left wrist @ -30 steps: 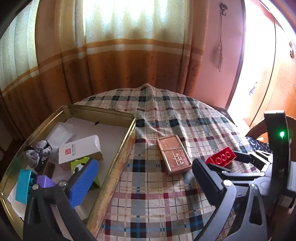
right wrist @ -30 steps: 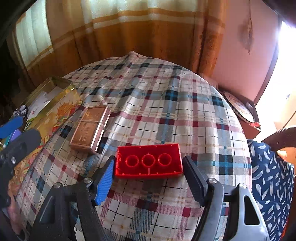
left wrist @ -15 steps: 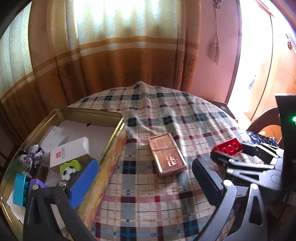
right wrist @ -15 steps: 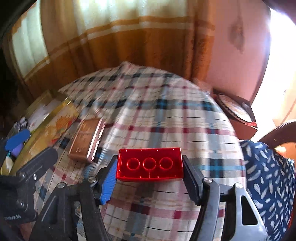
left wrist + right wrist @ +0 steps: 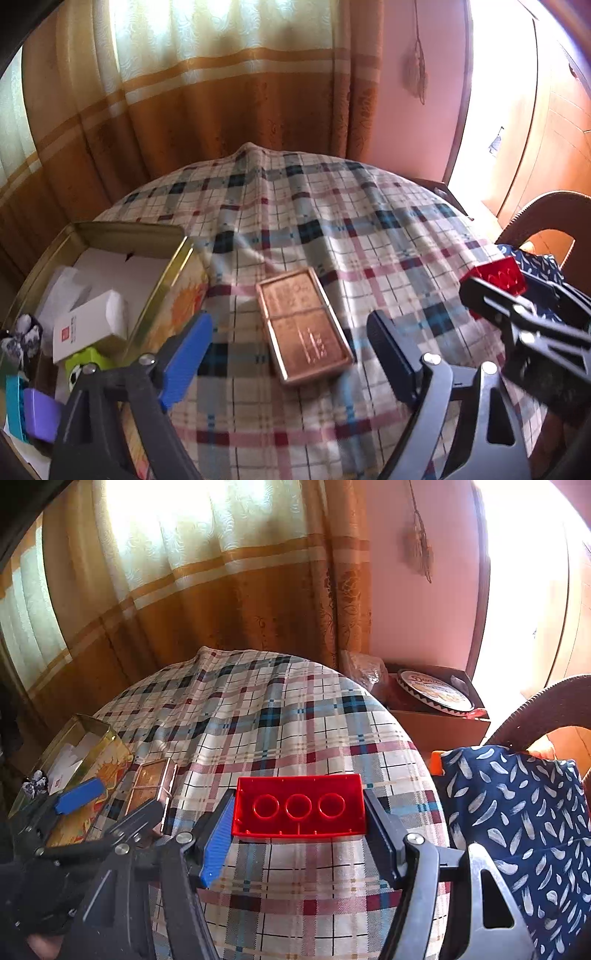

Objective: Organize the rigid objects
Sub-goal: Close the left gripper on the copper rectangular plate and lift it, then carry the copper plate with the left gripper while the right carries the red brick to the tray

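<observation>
A flat copper-coloured case (image 5: 303,325) lies on the plaid tablecloth (image 5: 295,206). My left gripper (image 5: 291,354) straddles it with its jaws closing; the pads stand clear of the case's sides. My right gripper (image 5: 299,816) is shut on a red brick (image 5: 299,806) with three rings on its face, pads on both short ends. In the left wrist view, the red brick (image 5: 498,275) and the right gripper (image 5: 517,314) show at the right. In the right wrist view, the left gripper (image 5: 110,805) hangs over the case (image 5: 153,782).
A gold tin (image 5: 162,280) at the left holds a white box (image 5: 92,328), a green football block (image 5: 85,363), teal and purple bricks (image 5: 37,410). A chair with a blue feather-print cushion (image 5: 517,812) stands right of the round table. A carton with a plate (image 5: 436,694) sits behind.
My left gripper has shifted right from over the tin to straddle the copper case, and its jaws have narrowed. The right gripper's pads have closed on the red brick.
</observation>
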Motion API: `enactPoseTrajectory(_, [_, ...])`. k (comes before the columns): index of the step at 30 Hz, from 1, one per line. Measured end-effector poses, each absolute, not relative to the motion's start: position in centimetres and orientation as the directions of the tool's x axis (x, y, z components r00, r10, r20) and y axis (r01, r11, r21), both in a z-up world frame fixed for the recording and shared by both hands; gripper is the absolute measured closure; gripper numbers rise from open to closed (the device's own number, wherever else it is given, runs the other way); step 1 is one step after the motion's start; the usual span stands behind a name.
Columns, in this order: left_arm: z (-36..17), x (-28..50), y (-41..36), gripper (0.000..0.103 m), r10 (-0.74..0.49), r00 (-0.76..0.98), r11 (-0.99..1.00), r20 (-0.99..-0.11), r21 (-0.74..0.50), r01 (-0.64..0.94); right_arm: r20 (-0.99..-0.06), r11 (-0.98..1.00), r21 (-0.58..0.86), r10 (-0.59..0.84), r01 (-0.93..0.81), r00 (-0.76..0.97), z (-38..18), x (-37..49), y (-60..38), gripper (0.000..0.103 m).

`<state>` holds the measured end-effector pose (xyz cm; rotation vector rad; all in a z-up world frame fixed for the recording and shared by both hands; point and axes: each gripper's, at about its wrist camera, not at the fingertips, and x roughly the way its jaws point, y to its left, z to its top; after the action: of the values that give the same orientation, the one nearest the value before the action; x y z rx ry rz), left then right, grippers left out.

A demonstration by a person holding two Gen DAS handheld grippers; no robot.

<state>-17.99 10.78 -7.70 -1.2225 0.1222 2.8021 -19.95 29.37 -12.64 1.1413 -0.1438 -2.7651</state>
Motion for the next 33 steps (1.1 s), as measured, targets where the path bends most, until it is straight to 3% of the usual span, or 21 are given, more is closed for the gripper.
enactPoseTrajectory(3, [-8.2,-18.1,11.3,0.025,0.057,-0.665,-0.991,-0.745,0.036,-0.126,-0.686,-0.985,0.142,-0.173,0.102,-0.707,-12.6,-19.9,29.2,0.036])
enactPoseTrajectory(8, [-9.5,-19.2,10.7,0.026,0.067,-0.617,-0.994,-0.784,-0.002,-0.105,-0.68,-0.985,0.133,-0.174,0.114,-0.712,-12.4,-19.7,28.9,0.036])
enactPoseTrajectory(13, [-9.5,-19.6,10.3,0.056,0.078,-0.626,-0.994,-0.776,-0.012,-0.109,-0.678,-0.985,0.126,-0.174,0.12,-0.714,-12.4,-19.7,28.8,0.036])
enactPoseTrajectory(23, [-8.8,-17.7,10.0,0.057,0.085,-0.656,-0.993,-0.75,-0.006,-0.122,-0.659,-0.985,0.1,-0.173,0.142,-0.732,-12.1,-19.3,27.6,0.036])
enactPoseTrajectory(33, [-7.2,-14.1,9.0,0.057,0.053,-0.743,-0.996,-0.667,0.018,-0.087,-0.624,-0.983,0.101,-0.181,0.152,-0.76,-11.4,-18.5,27.4,0.036])
